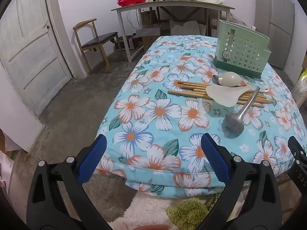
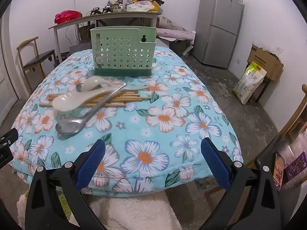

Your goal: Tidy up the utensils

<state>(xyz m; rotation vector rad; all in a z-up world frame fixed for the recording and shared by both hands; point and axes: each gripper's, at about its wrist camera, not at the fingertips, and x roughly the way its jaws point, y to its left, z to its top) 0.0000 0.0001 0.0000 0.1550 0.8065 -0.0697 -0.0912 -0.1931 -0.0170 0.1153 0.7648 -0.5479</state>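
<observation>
Both grippers are held back at the near edge of the table, which is covered by a flowered cloth: the left gripper and the right gripper are each tilted downward with the fingers spread wide and nothing between them, a stance judged to suit a start, since no utensil has yet been picked up. Just beyond them, toward the middle of the table, a metal spoon is laid with its bowl nearest the grippers and its handle propped across the pile behind it. That pile is made up of wooden chopsticks lying side by side, with a white plastic spoon resting on top of them and a second white spoon and another metal spoon just behind. The loose heap is judged to be what is to be sorted. Near the far edge a green perforated holder is stood upright with its open top, evidently as the place where the utensils are meant to be put.
</observation>
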